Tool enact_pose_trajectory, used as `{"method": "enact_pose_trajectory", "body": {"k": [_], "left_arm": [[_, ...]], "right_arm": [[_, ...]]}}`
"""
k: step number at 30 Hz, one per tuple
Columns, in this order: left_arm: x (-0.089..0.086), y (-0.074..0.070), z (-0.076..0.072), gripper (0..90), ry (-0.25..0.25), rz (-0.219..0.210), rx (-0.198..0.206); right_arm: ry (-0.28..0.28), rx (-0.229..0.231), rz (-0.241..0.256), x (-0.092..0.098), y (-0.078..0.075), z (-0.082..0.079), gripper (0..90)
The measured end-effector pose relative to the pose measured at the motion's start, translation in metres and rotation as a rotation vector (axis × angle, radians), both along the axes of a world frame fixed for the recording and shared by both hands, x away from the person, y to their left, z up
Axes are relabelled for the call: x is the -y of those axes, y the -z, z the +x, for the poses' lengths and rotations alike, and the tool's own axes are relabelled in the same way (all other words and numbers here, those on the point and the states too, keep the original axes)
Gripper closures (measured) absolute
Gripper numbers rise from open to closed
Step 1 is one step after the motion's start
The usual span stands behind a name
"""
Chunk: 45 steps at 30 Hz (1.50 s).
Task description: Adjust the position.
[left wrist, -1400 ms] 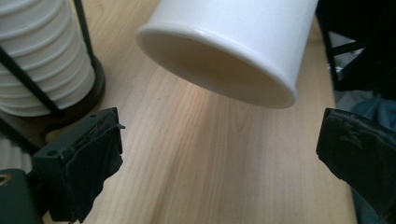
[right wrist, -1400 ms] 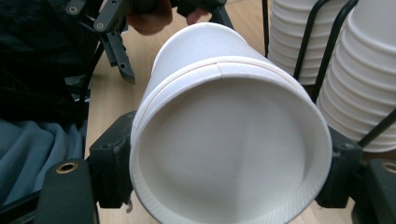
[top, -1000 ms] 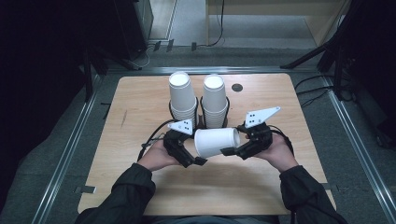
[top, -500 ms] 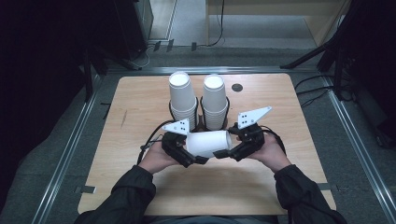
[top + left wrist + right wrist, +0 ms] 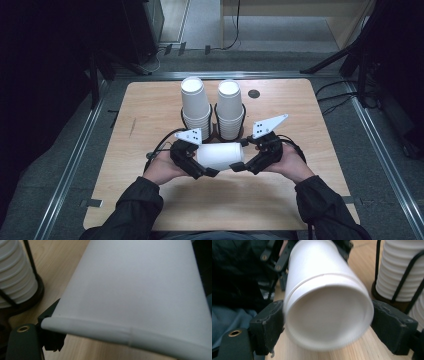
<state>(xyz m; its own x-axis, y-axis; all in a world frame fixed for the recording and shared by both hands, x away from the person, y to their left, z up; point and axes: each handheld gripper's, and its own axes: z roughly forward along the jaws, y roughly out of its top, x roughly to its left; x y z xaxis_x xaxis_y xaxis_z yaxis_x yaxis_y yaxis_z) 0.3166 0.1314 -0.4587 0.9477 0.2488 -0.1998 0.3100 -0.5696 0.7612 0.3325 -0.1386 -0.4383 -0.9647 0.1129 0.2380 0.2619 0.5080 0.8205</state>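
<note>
Both grippers meet at the near middle of the wooden table point(image 5: 150, 115), each at one end of a white paper cup point(image 5: 220, 155) that lies on its side, held between them. From above, the left gripper point(image 5: 202, 171) is at the cup's left end and the right gripper point(image 5: 239, 167) at its right end, each carrying a grey three-cornered plate on top. In the right gripper view the 2 black jaws stand on either side of the cup's closed base point(image 5: 327, 317), pressed against its wall, so this gripper is clamped on the cup. In the left gripper view the cup's rolled rim point(image 5: 125, 332) runs across the frame just above the gripper body; 1 black jaw shows at the rim's left end, touching it, and the other is hidden, so I cannot tell whether this gripper's jaws are apart or together. Just beyond the grippers stand 2 upside-down stacks of white cups point(image 5: 195, 102) side by side in a black wire holder point(image 5: 216, 131).
</note>
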Motion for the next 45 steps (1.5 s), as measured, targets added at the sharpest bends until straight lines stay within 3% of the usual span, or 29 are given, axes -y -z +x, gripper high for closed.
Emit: {"method": "enact_pose_trajectory", "body": {"k": [3,8,10,19,22,29,36,45], "left_arm": [[-0.005,-0.001,0.002,13.5,-0.021,0.037,-0.002],[-0.012,-0.004,0.003,13.5,-0.047,0.094,0.024],[-0.014,-0.005,0.004,13.5,-0.051,0.118,0.027],[-0.012,-0.007,0.011,13.5,-0.048,0.254,0.048],[-0.010,-0.006,0.012,13.4,-0.024,0.256,0.037],[0.007,-0.001,0.013,13.4,-0.005,0.346,0.047],[0.019,0.003,0.013,13.4,0.026,0.394,0.046],[0.036,0.008,0.009,13.3,0.061,0.427,0.037]], "right_arm": [[0.015,0.022,-0.056,0.005,0.003,0.000,15.3],[0.022,0.042,-0.088,0.008,0.005,0.001,16.2],[0.012,0.071,-0.103,0.009,0.006,0.001,18.7],[0.053,0.070,-0.160,0.009,0.014,0.003,17.7],[0.058,0.075,-0.161,0.009,0.014,0.002,17.7],[0.048,0.093,-0.184,0.003,0.018,-0.001,17.8],[0.041,0.102,-0.209,-0.004,0.021,-0.002,17.8],[-0.004,0.110,-0.263,-0.019,0.029,-0.006,16.2]]}}
